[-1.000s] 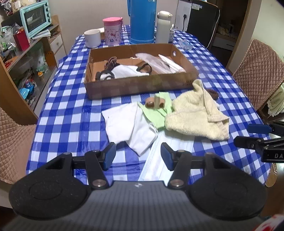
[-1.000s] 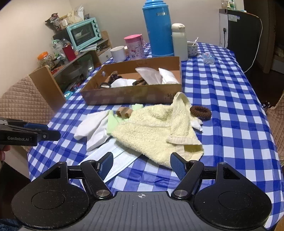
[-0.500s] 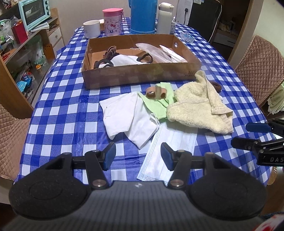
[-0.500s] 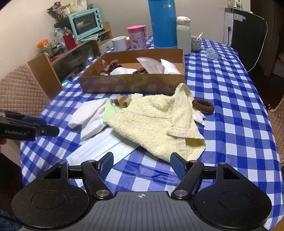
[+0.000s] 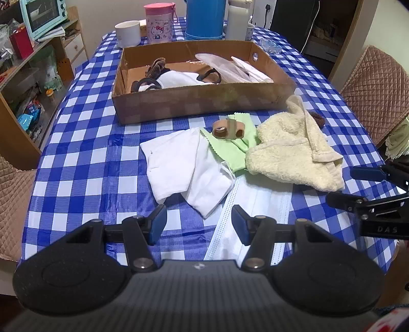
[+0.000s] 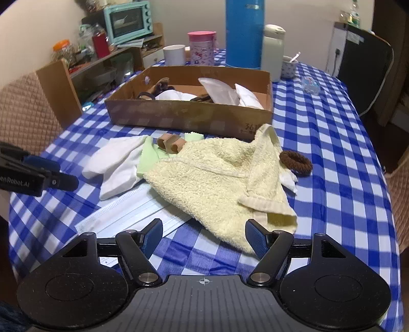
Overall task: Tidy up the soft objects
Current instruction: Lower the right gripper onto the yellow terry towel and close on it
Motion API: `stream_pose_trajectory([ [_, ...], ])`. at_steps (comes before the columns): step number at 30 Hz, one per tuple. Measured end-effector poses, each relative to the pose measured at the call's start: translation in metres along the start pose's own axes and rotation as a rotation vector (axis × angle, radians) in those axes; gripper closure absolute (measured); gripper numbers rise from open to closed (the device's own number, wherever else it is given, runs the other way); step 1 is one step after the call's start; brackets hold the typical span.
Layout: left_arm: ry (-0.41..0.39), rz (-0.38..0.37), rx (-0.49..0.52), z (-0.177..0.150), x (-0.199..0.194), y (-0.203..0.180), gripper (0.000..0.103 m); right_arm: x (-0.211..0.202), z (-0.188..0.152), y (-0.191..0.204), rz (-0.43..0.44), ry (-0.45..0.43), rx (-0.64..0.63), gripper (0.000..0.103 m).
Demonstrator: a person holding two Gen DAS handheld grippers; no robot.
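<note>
A cardboard box holding several soft items stands mid-table. In front of it lie a white cloth, a green cloth, a tan band, a yellow towel, a face mask and a brown hair tie. My left gripper is open and empty above the mask's near end. My right gripper is open and empty just before the towel's near edge.
A blue thermos, white flask, pink cup, white mug and small bowl stand behind the box. Quilted chairs flank the blue checked table. A shelf with a toaster oven stands left.
Both grippers have moved forward and lower toward the cloths. Both stay open and empty; nothing on the table has moved.
</note>
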State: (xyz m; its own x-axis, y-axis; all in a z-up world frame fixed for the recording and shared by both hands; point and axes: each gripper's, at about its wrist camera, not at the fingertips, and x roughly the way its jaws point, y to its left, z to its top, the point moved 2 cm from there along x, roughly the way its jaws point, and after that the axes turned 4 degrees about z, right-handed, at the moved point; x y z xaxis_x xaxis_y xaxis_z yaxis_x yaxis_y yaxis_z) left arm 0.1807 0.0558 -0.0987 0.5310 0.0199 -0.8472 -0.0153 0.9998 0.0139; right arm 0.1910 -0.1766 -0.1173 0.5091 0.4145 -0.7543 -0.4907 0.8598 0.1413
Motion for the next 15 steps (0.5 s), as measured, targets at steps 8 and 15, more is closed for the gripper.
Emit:
stream_pose_trajectory([
  [8, 0.017, -0.011, 0.008, 0.005, 0.014, 0.003, 0.050, 0.028, 0.005, 0.001, -0.028, 0.021, -0.074, 0.032],
  [15, 0.014, -0.025, 0.042, 0.010, 0.028, 0.000, 0.050, 0.055, 0.002, 0.000, -0.048, 0.051, -0.112, 0.032],
])
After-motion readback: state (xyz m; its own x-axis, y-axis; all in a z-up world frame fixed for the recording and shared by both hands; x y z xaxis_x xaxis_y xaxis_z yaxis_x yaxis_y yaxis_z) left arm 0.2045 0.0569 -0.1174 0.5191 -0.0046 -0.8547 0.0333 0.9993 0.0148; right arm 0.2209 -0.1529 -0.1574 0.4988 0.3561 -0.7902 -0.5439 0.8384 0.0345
